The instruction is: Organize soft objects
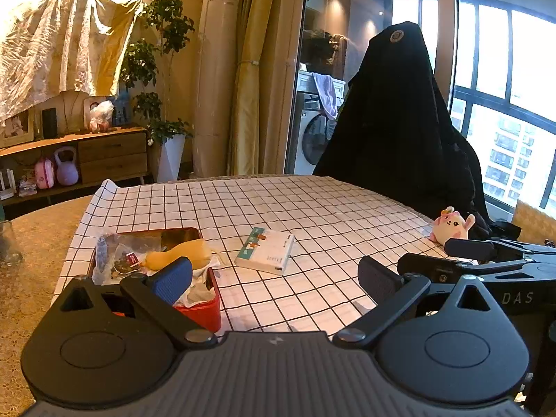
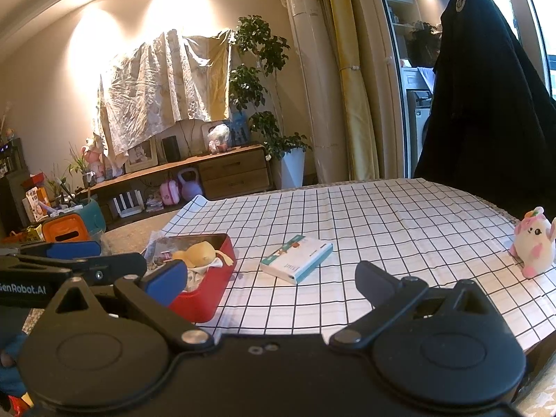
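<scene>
At the bottom of each frame, the left gripper (image 1: pixel 274 276) and right gripper (image 2: pixel 271 278) gape wide, holding nothing. Beyond them on the checked desk (image 1: pixel 312 208), a red box (image 1: pixel 205 307) at lower left holds a yellow soft toy (image 1: pixel 180 255); a tissue pack (image 1: pixel 266 250) lies mid-frame; a pink plush (image 1: pixel 451 226) sits far right.

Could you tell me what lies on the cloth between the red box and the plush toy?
Only a tissue pack lies between the red box and plush toy; the rest is bare checked cloth, in both views.

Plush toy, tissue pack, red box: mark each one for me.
Plush toy (image 2: pixel 535 246), right wrist view, on its white belly.
Tissue pack (image 1: pixel 266 251), left wrist view, on its top face.
Red box (image 2: pixel 205 295), right wrist view, on its near outer wall.
</scene>
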The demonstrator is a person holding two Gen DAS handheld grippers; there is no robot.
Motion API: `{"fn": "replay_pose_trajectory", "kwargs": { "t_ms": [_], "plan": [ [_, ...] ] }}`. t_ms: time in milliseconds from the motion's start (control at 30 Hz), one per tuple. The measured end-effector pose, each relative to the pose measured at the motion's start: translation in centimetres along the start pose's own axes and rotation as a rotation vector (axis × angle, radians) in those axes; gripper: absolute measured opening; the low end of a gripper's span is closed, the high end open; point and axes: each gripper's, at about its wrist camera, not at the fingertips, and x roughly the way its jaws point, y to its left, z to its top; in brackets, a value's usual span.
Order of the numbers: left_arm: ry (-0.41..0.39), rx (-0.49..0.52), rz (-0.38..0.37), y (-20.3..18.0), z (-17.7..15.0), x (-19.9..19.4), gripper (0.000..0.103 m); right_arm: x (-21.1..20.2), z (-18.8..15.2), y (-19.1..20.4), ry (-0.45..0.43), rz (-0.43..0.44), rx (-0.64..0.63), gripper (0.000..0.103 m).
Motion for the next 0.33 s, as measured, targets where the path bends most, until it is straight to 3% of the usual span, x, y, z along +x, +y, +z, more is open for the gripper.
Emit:
{"fn": "replay_pose_trajectory", "kwargs": {
  "t_ms": [333],
  "plan": [
    [0.004, -0.005, 0.002, 0.07, -0.04, 0.1, 0.102, 0.12, -0.04, 0.11, 0.002, 0.002, -0.001, 0.103]
  ]
}}
